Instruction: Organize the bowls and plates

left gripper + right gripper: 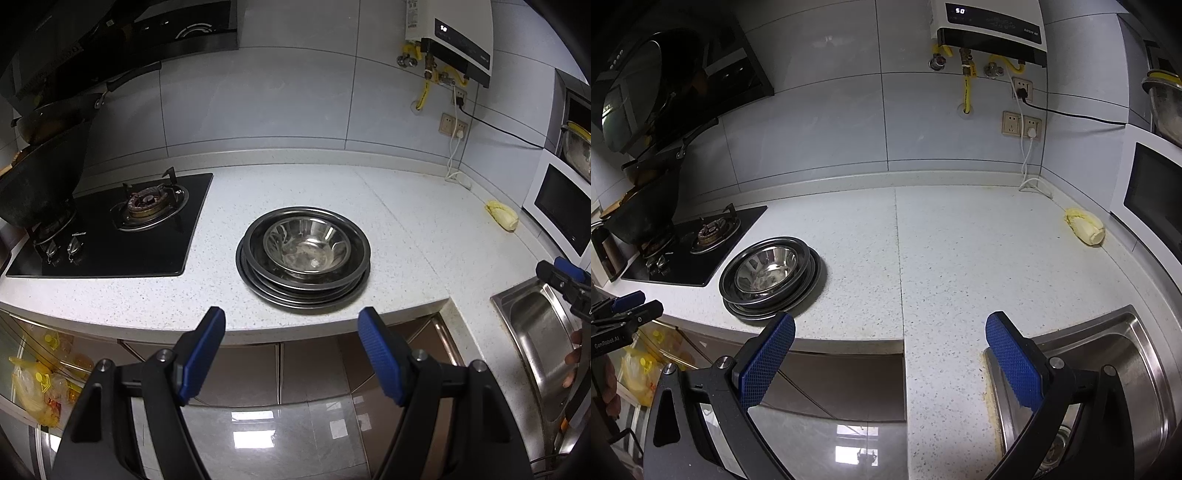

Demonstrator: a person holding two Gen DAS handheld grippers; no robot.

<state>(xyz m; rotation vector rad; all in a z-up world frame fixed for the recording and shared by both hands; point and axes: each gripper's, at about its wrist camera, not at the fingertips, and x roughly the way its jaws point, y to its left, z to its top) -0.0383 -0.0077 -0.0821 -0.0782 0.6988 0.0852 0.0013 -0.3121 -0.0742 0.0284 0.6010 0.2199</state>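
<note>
A steel bowl (307, 248) sits inside a stack of dark metal plates (266, 284) on the speckled white counter (388, 229), just right of the stove. My left gripper (291, 321) hangs open in front of the counter's edge, short of the stack, with nothing between its blue pads. In the right wrist view the same bowl (766, 267) and plates (809, 280) lie at the left. My right gripper (890, 326) is open and empty, off the counter's front edge between the stack and the sink. Each gripper shows at the edge of the other's view.
A black gas hob (110, 236) with a wok (37, 184) stands left of the stack. A steel sink (1108, 369) is at the right, a microwave (1152, 192) beyond it. A yellow cabbage piece (1086, 227) lies near the back corner. Cables hang from wall sockets (1023, 125).
</note>
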